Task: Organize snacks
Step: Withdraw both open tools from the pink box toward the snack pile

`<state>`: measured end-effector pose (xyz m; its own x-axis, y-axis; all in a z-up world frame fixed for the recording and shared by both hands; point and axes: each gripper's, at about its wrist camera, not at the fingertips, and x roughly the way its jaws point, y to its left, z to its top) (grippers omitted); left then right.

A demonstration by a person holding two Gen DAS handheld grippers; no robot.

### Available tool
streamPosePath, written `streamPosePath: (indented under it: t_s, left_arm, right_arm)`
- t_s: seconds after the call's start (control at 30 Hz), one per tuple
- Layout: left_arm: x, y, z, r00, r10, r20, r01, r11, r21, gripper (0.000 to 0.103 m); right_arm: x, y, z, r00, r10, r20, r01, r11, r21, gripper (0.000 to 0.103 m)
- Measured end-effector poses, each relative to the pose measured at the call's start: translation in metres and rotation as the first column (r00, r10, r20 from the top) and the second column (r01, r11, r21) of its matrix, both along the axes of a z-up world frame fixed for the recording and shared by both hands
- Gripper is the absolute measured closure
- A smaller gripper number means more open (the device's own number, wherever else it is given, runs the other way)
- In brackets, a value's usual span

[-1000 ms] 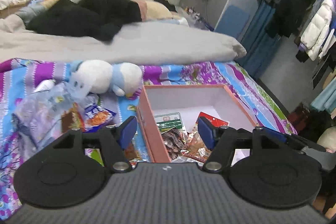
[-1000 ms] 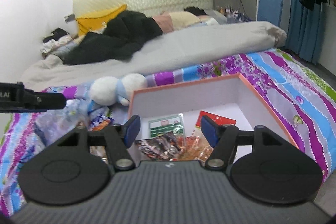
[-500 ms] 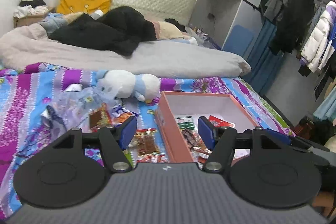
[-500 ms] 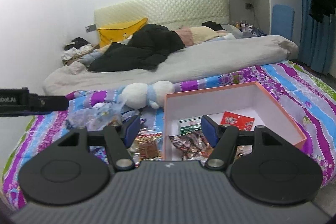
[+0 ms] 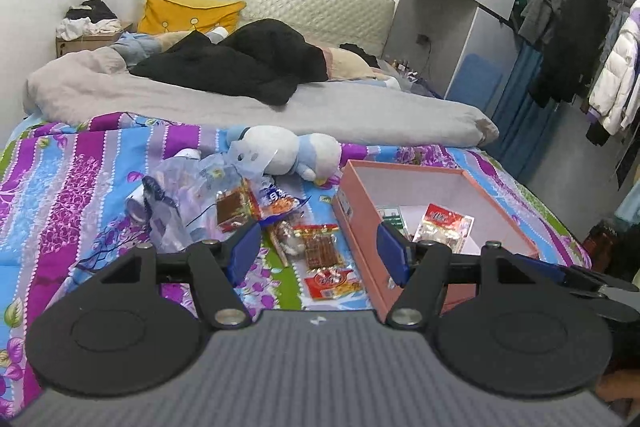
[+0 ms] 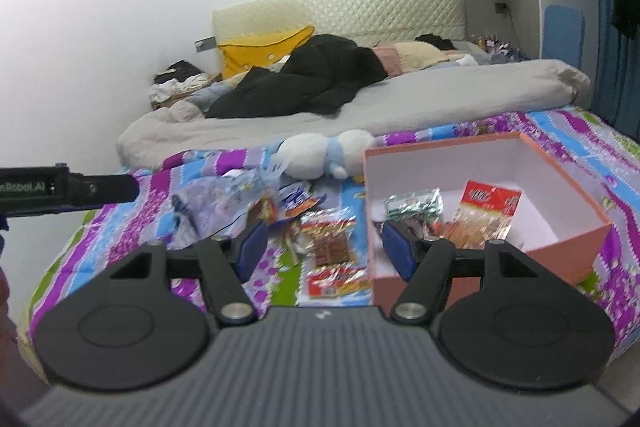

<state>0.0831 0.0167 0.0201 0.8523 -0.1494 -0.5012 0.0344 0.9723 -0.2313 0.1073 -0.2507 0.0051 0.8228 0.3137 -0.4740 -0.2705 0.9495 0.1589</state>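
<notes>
Hovering near the foot of the bed, the left gripper and the right gripper are both standing with jaws apart and nothing between the pads. Neither is touching a packet.

The step in hand is judged to be choosing the next loose snack from the bedspread and carrying it to the box. To do that well, the person is probably best served by taking the nearest flat packets first: the red packet is lying just left of the box wall, and the brown strip packet is lying just beyond it. Flat foil is likely to slip, so the pads should be closing on an edge or a crimped seam, not on the slack middle. The clear plastic bag farther left is covering some snacks, and a pinch there could drag the whole bag along. The blue and orange packet is lying half under that bag's edge.

The pink cardboard box is sitting open on the right side of the bed, with no lid showing. Inside it a red-topped packet is lying toward the right, a green and silver packet is lying to its left, and more wrappers are showing at the near wall, partly hidden behind the right gripper's blue pad. The far half of the floor is bare, so new packets are best laid there. A white plush toy is lying just beyond the snacks.
</notes>
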Motion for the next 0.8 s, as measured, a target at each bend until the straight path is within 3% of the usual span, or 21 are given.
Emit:
streamPosePath:
  t_s: [0.27,0.47,0.63,0.8]
  left_arm:
    - [-0.018,0.008,-0.037,0.999,0.000,-0.054,-0.002,1.000,-0.021,0.034]
    - [-0.009,0.015,-0.071,0.994,0.000,-0.111,-0.007,0.998,-0.062,0.034]
    - [0.024,0.024,-0.091,0.989,0.014,-0.146,-0.028,0.995,-0.096,0.034]
    - [0.085,0.041,-0.114,0.984,0.019,-0.175,-0.041,0.992,-0.118,0.033]
  right_arm:
    - [-0.017,0.015,-0.029,0.999,0.030,-0.021,-0.030,1.000,-0.001,0.037]
    - [-0.018,0.029,-0.044,0.993,0.094,-0.068,-0.096,0.995,-0.020,0.037]
    - [-0.009,0.041,-0.053,0.989,0.120,-0.090,-0.126,0.990,-0.066,0.037]
    - [0.032,0.059,-0.068,0.985,0.117,-0.129,-0.128,0.988,-0.088,0.037]
